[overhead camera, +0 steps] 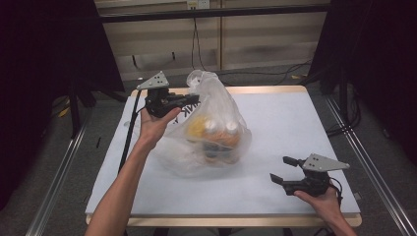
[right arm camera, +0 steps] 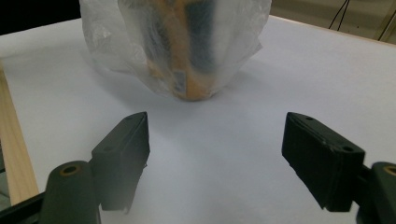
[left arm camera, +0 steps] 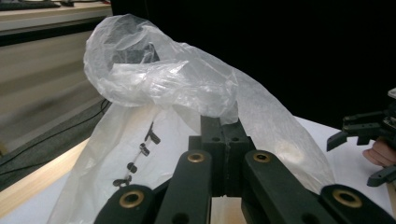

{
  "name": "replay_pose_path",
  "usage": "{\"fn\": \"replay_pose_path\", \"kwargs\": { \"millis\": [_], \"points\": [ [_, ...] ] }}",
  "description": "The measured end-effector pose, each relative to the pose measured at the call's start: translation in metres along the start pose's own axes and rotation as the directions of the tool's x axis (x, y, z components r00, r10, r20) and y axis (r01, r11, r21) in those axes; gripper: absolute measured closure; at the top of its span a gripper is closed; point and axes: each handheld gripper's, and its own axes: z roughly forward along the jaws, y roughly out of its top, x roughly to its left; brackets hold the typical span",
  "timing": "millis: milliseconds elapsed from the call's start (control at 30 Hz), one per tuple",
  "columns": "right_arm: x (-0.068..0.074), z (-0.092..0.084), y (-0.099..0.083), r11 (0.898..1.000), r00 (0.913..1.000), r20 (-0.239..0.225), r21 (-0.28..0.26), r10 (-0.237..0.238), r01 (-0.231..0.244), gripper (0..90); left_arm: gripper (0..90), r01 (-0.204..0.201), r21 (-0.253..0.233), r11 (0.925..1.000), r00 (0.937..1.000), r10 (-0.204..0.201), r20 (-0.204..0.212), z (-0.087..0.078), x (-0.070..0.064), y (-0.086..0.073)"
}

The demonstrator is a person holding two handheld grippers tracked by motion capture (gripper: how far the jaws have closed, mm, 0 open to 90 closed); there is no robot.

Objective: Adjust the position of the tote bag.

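The translucent white plastic bag (overhead camera: pixel 209 130) sits near the middle of the white-topped table (overhead camera: pixel 290 123), its body slumped on the surface and its gathered neck rising toward twelve o'clock. The left gripper (overhead camera: pixel 194 101) comes in from nine o'clock of that neck, and its jaws are clamped together on a fold of the thin film up near the top; in the left gripper view the crumpled plastic (left arm camera: pixel 187 88) bunches just above the closed black jaws. So the bag's long axis runs roughly upright, from the pinched neck down to the heavy bottom. Inside, packed close together low in the bag, stand several bottles with white caps and orange bodies (overhead camera: pixel 221 135); how many exactly, I cannot tell through the film. The right gripper (overhead camera: pixel 285 169) rests well apart at about four o'clock of the bag, low over the table, jaws spread wide with nothing between them, pointing toward the bag's base (right arm camera: pixel 187 56). To my eye the left hand is plainly the nearer one, and any lift hinges on that pinch at the neck holding against the bottles' weight.
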Motion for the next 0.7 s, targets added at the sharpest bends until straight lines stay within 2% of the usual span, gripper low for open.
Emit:
{"fn": "replay_pose_path", "kwargs": {
  "millis": [100, 167, 333, 433, 500, 533, 567, 600, 700],
  "points": [
    [0.000, 0.000, 0.005, 1.000, 0.9999, 0.003, -0.012, -0.010, 0.010, 23.0, 90.0, -0.005, -0.005, 1.0000, 0.9999, 0.005, 0.013, 0.001, -0.004, 0.001],
    [0.000, -0.001, 0.015, 0.999, 0.9999, 0.004, -0.042, -0.012, 0.012, 23.6, 90.0, -0.016, -0.019, 0.9997, 0.9994, 0.016, 0.030, 0.002, -0.011, 0.004],
    [0.003, 0.000, 0.030, 0.998, 0.9997, -0.003, -0.065, -0.023, 0.023, 26.7, 90.0, -0.045, -0.029, 0.9985, 0.9977, 0.047, 0.048, 0.002, -0.024, 0.010],
    [0.007, 0.005, 0.049, 0.995, 0.9985, -0.031, -0.091, -0.045, 0.042, 29.4, 90.0, -0.070, -0.032, 0.9971, 0.9952, 0.072, 0.067, 0.001, -0.032, 0.011],
    [0.008, 0.006, 0.053, 0.994, 0.9981, -0.035, -0.096, -0.051, 0.047, 30.0, 90.0, -0.079, -0.033, 0.9964, 0.9941, 0.081, 0.072, 0.002, -0.037, 0.011],
    [0.011, 0.011, 0.066, 0.992, 0.9969, -0.049, -0.110, -0.062, 0.056, 31.8, 90.0, -0.082, -0.033, 0.9960, 0.9938, 0.085, 0.073, 0.002, -0.040, 0.011],
    [0.011, 0.011, 0.066, 0.992, 0.9969, -0.049, -0.110, -0.062, 0.056, 31.8, 90.0, -0.080, -0.037, 0.9961, 0.9931, 0.082, 0.083, 0.003, -0.042, 0.011],
    [0.013, 0.014, 0.075, 0.991, 0.9960, -0.052, -0.118, -0.073, 0.066, 34.0, 90.0, -0.097, -0.032, 0.9947, 0.9902, 0.100, 0.098, 0.003, -0.045, 0.011],
    [0.014, 0.019, 0.086, 0.989, 0.9946, -0.059, -0.128, -0.086, 0.078, 36.1, 90.0, -0.101, -0.037, 0.9942, 0.9895, 0.104, 0.100, 0.003, -0.049, 0.012]
  ]
}}
